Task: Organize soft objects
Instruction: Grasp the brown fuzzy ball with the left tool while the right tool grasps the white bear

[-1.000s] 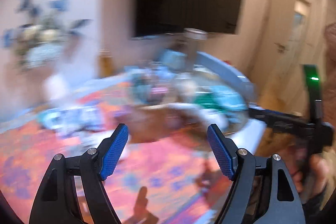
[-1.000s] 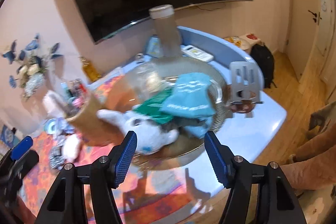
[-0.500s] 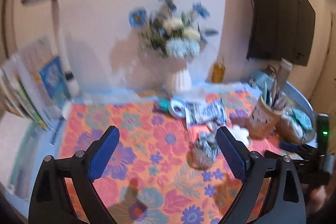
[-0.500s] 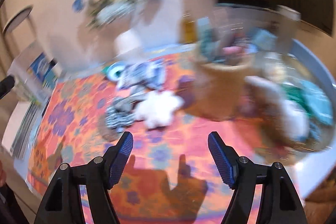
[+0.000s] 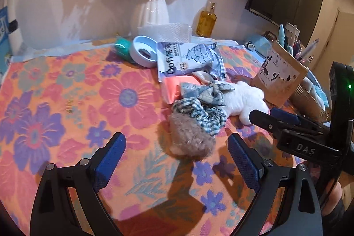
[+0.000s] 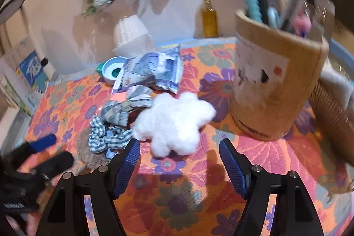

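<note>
Both claws hang over the bench, which is covered by an orange floral cloth point(image 5: 66, 92). Left claw point(image 5: 177, 160): jaws wide apart after opening further just now, nothing between the pads; the brown fuzzy plush point(image 5: 191, 139) lies on the cloth just ahead of the gap, not touched. Right claw point(image 6: 179, 166): jaws also apart, having opened a little, and empty; the white fluffy plush point(image 6: 174, 123) lies just beyond its fingertips, clear of both pads. Between the two plushes sit a teal checked scrunchie point(image 5: 202, 114), which overlaps the brown plush's far edge, and a grey plaid bow point(image 5: 208, 92) behind it. A printed blue-white packet point(image 5: 188, 59) lies further back. A tan paper pen holder point(image 6: 276, 85) stands upright to the right of the white plush, near but apart.
</note>
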